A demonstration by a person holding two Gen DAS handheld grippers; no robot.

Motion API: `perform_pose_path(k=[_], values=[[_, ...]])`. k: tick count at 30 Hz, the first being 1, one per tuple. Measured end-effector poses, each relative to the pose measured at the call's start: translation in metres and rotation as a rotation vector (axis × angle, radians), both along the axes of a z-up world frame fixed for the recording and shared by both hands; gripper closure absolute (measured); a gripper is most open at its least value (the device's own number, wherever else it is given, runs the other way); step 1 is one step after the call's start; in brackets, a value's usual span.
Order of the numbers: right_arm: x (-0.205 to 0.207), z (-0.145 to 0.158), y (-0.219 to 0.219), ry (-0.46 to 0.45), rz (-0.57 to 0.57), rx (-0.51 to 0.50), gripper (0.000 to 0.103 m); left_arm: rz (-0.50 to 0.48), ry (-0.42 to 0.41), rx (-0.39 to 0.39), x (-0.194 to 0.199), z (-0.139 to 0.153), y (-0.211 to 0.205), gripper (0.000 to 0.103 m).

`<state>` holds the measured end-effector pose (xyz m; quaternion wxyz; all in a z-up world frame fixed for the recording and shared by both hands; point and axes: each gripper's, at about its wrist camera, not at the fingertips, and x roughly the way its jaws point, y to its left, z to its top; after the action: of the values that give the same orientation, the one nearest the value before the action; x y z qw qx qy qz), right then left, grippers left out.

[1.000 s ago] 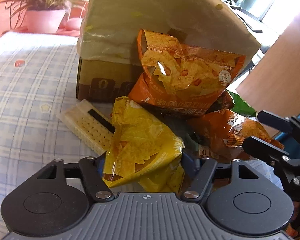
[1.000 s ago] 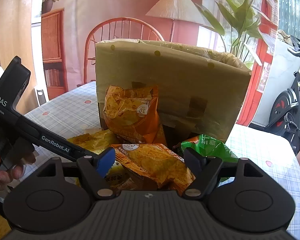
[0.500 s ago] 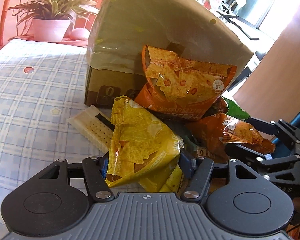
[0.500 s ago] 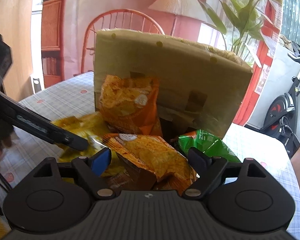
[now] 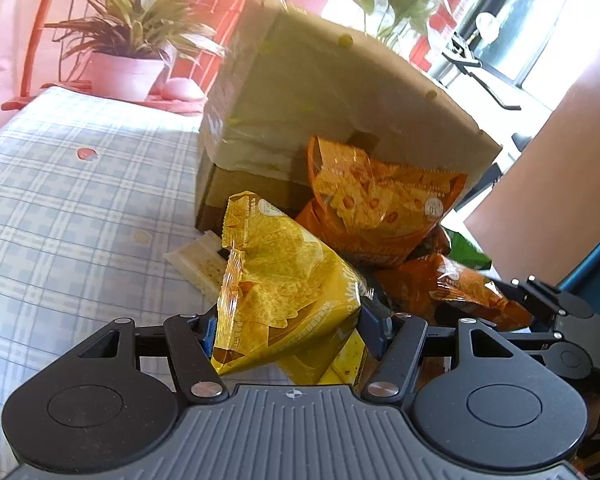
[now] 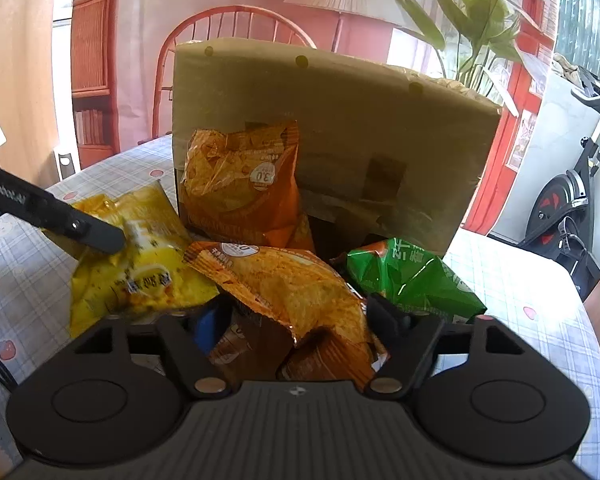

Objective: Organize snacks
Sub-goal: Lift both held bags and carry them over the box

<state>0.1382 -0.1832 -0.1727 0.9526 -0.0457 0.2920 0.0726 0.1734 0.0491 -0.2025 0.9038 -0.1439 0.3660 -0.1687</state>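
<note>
Crinkly yellow foil snack bag (image 5: 284,280) pinched in left hand-held gripper (image 5: 292,328) (right hand-held gripper (image 6: 296,320) pinching glossy orange bag (image 6: 288,292))

potted plant (image 5: 128,68), chair (image 6: 228,40), exercise bike (image 6: 568,192)

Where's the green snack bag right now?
In the right wrist view, the green snack bag lies on the table just ahead of the right gripper's right finger, beside the orange bag and in front of the cardboard box.

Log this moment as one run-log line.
left gripper: shut on yellow bag | right gripper: shut on orange bag | box: behind pile
</note>
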Motion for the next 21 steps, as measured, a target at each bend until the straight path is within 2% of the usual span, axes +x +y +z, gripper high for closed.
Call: perform_pose_path(k=[7, 11, 21], values=[[-0.006, 0.008, -0.006, -0.006, 0.000, 0.033, 0.046, 0.006, -0.045, -0.006, -0.009, 0.017, 0.010, 0.036], [-0.014, 0.020, -0.015, -0.017, 0.004, 0.084, 0.052, 0.005, -0.070, -0.008, -0.016, 0.027, 0.014, 0.036], [-0.034, 0.060, -0.034, -0.096, -0.025, 0.202, 0.055, 0.001, -0.166, -0.015, -0.034, 0.053, 0.021, 0.036]])
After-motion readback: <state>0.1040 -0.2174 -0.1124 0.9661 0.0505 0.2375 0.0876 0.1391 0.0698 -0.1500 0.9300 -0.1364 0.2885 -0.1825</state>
